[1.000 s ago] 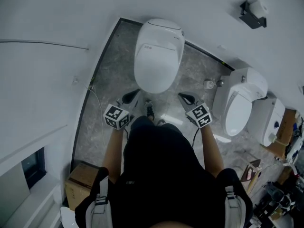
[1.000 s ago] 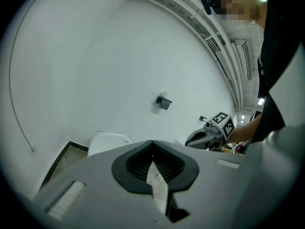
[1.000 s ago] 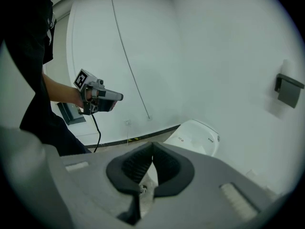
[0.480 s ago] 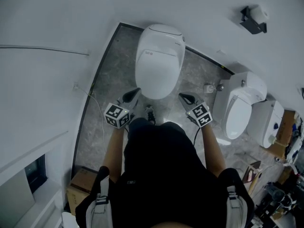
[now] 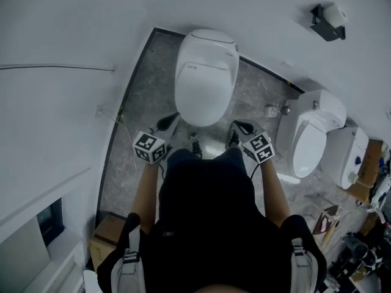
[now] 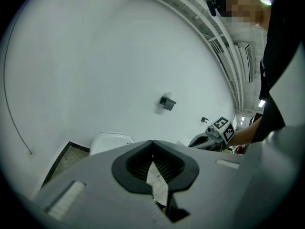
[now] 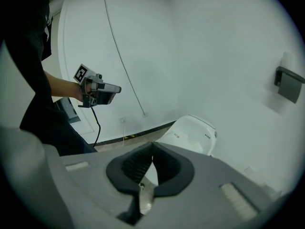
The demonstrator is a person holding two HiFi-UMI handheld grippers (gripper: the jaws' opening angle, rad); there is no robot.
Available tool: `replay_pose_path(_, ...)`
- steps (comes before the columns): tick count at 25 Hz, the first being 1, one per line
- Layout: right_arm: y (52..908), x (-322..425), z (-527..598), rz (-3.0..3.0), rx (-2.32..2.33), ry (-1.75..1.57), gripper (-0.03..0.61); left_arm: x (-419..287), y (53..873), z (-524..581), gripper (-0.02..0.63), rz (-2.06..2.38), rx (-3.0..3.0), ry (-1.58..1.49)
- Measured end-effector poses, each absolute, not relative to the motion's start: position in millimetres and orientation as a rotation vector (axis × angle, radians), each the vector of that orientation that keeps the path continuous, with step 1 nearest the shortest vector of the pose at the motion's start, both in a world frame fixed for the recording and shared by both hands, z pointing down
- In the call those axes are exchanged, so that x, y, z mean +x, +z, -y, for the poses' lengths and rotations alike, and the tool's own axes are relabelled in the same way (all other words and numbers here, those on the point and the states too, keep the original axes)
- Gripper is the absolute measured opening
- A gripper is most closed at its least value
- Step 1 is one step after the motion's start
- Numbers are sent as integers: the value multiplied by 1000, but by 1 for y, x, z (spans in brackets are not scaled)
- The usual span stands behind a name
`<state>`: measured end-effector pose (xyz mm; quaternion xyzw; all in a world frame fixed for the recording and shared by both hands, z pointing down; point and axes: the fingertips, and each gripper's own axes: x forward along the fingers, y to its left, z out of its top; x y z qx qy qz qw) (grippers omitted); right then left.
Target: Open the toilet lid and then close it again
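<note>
The white toilet (image 5: pixel 204 78) stands against the wall with its lid down flat; it also shows in the left gripper view (image 6: pixel 110 141) and the right gripper view (image 7: pixel 190 132). My left gripper (image 5: pixel 173 118) hangs just short of the bowl's front left, shut and empty, its jaws (image 6: pixel 152 143) meeting at the tips. My right gripper (image 5: pixel 237 126) is near the bowl's front right, also shut with nothing in it (image 7: pixel 152 145). Neither gripper touches the toilet. Each gripper shows in the other's view: the right one (image 6: pixel 215 133), the left one (image 7: pixel 97 92).
Two more white toilets (image 5: pixel 311 133) (image 5: pixel 345 154) stand to the right on the grey marble floor (image 5: pixel 143 102). A paper holder (image 5: pixel 327 20) hangs on the wall. A cardboard box (image 5: pixel 110 231) sits at the lower left and a cable (image 5: pixel 119 124) runs down the left wall.
Both grippers have edged a little closer to the toilet's front, the right one sinking slightly. The lid stays down and both grippers stay shut.
</note>
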<state>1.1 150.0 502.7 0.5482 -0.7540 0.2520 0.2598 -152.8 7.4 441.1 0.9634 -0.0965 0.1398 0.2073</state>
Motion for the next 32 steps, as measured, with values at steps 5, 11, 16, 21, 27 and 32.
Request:
replay_pose_path(5, 507, 12, -144, 2068, 1428, 685, 3, -139, 446, -10, 11, 315, 2657, 391)
replay_pose_path(11, 509, 25, -133, 2094, 1366, 692, 3, -128, 451, -12, 11, 365, 2625, 399)
replay_pose_path(16, 519, 35, -126, 2104, 1337, 717, 3, -125, 469, -9, 11, 390, 2591, 442)
replay_pose_path(21, 541, 41, -127, 2107, 1289, 763, 2, -123, 498, -5, 11, 422, 2552, 483)
replay_pose_path(27, 574, 38, -123, 2085, 1273, 800, 3, -132, 548, -5, 11, 400, 2495, 551)
replay_pose_path(32, 601, 46, -117, 2070, 1326, 842, 3, -126, 596, -7, 11, 372, 2467, 586)
